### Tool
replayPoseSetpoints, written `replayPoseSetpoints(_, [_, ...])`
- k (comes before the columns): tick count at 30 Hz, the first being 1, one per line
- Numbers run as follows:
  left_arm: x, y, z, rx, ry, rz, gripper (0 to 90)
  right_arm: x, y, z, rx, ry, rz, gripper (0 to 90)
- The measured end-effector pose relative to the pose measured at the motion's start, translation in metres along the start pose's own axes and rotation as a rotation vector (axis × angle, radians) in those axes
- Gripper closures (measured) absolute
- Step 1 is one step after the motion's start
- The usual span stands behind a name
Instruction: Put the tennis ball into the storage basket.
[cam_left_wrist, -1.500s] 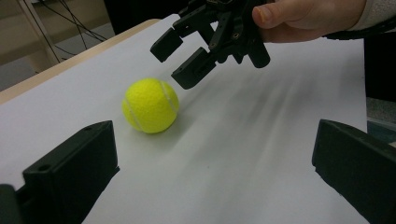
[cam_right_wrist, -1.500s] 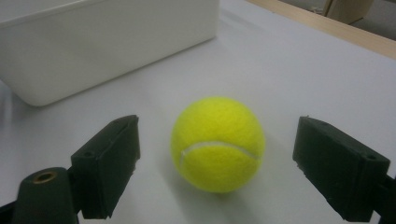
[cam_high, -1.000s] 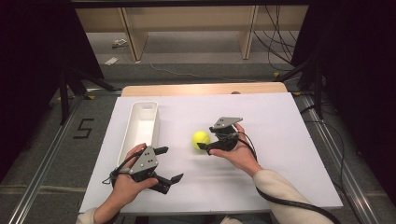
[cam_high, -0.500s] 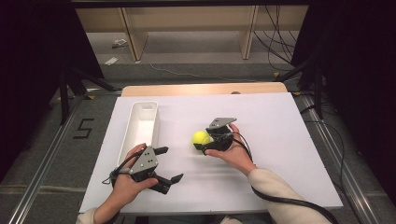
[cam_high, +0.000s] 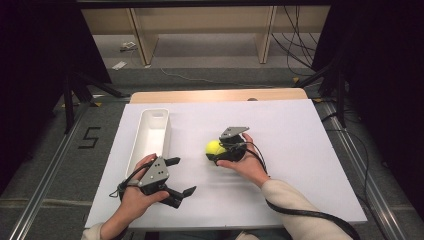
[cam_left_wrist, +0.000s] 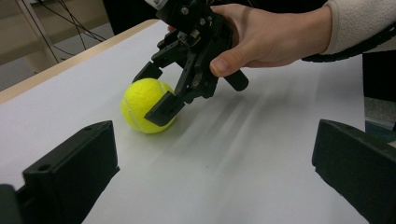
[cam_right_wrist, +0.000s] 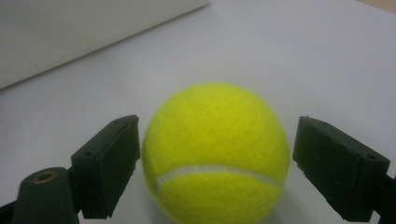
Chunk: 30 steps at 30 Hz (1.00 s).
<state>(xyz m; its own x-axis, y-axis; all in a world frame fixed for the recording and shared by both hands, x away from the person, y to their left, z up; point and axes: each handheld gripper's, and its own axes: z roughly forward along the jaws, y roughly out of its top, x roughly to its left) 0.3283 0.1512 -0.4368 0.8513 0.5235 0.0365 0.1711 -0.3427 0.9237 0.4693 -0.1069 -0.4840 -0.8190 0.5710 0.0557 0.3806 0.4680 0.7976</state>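
Observation:
A yellow tennis ball (cam_high: 214, 147) lies on the white table top (cam_high: 300, 150) near its middle. My right gripper (cam_high: 216, 149) stands open around the ball, one jaw on each side. In the right gripper view the ball (cam_right_wrist: 215, 154) sits between the jaws; the left jaw is almost against it and the right jaw stands a little off. The left gripper view shows the right gripper (cam_left_wrist: 154, 93) straddling the ball (cam_left_wrist: 144, 105), held by a hand. My left gripper (cam_high: 183, 175) rests open near the front left of the table, nothing between its jaws.
A long white tray (cam_high: 167, 130) stands at the left of the table, just beyond my left gripper; its wall (cam_right_wrist: 70, 37) runs behind the ball. A cable (cam_high: 300, 212) trails from the right gripper along the forearm. Wooden shelving stands beyond the table.
My right gripper has slid left so its jaws now straddle the ball. The ball and my left gripper have stayed put.

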Motion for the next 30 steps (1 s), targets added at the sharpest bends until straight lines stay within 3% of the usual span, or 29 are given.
replayPoseSetpoints(18, [-0.0001, -0.0001, -0.0006, 0.0, 0.001, 0.0, 0.0, -0.0004, -0.0019, 0.009, 0.01, 0.008, 0.01, 16.2])
replayPoseSetpoints(30, [-0.0001, -0.0001, -0.0009, 0.0, 0.002, -0.001, 0.0, -0.0017, -0.0023, 0.0109, 0.008, 0.022, 0.019, 24.7])
